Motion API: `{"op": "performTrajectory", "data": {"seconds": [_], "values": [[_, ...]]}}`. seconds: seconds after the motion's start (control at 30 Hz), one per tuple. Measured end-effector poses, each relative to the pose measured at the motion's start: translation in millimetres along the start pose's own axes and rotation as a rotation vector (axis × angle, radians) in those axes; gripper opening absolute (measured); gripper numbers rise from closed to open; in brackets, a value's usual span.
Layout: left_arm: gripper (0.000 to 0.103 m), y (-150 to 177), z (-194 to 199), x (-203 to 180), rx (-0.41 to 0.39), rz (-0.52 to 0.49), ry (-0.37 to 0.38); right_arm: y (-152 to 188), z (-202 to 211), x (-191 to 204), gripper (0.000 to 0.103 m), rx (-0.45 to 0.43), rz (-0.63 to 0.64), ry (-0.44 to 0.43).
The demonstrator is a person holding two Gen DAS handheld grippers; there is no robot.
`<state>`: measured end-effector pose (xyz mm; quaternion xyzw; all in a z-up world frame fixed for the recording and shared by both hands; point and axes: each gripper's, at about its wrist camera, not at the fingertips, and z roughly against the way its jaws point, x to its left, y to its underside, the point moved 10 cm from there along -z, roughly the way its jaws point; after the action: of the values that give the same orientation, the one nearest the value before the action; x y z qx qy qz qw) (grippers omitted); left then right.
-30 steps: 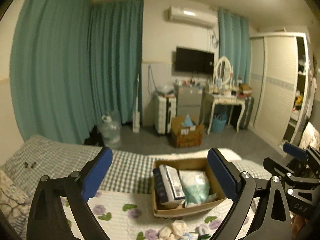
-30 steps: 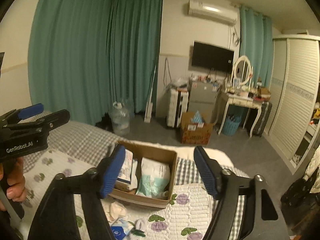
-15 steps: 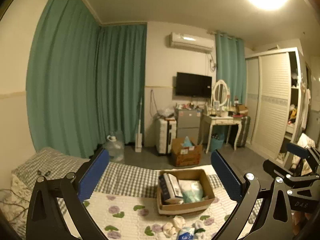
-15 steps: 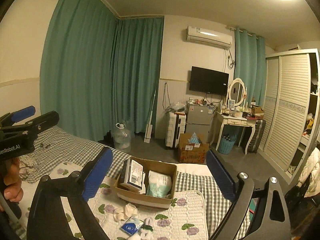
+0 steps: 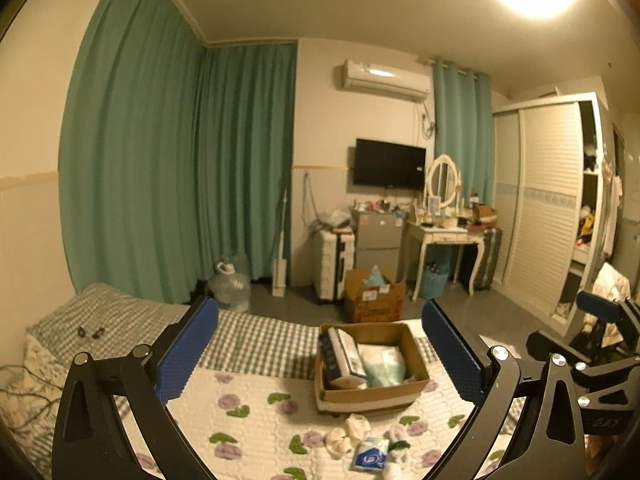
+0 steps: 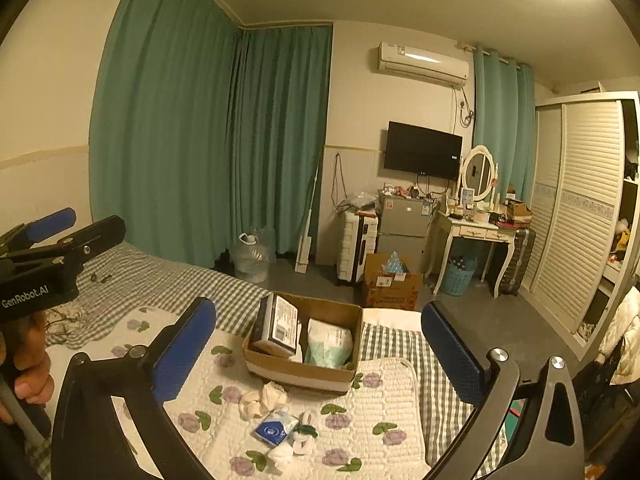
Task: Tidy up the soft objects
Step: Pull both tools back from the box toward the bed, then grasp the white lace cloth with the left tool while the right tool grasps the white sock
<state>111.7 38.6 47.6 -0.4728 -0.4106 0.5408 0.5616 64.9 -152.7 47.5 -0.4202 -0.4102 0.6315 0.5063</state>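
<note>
From the left wrist, the left gripper (image 5: 320, 354) has its fingers spread wide with nothing between them. Beyond them a cardboard box (image 5: 370, 364) sits on the bed (image 5: 256, 412), holding a dark upright pack and a pale bag whose print is unreadable. Small soft items (image 5: 368, 442) lie just before the box, partly cut off below.

From the right wrist, the right gripper (image 6: 318, 354) has just opened, fingers wide and empty. The box's long side runs across the bed; the left gripper's body reads "GenRobot.AI".

Small white soft items (image 6: 280, 454) cut off at btm edge.
</note>
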Motion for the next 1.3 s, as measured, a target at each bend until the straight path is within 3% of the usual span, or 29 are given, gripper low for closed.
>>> {"op": "performTrajectory", "data": {"seconds": [0.13,0.33,0.57,0.77,1.3], "values": [[0.103,15.8,-13.2,2.0,0.027,-0.006,-0.020,7.5,-9.1,-1.2,0.103,0.023,-0.007,-0.004],[0.103,38.9,-34.1,4.0,0.089,0.034,0.008,18.2,-29.1,-7.2,0.103,0.052,-0.025,0.001],[0.103,68.3,-63.1,3.2,0.157,0.008,-0.015,45.7,-66.4,-12.5,0.103,0.130,-0.047,-0.002],[0.103,103.2,-95.9,2.3,0.231,0.010,0.013,72.5,-101.0,-15.8,0.103,0.194,-0.056,0.003],[0.102,202.5,-183.6,9.7,0.459,-0.034,-0.014,177.6,-201.5,-15.6,0.103,0.415,-0.053,-0.005]]}}
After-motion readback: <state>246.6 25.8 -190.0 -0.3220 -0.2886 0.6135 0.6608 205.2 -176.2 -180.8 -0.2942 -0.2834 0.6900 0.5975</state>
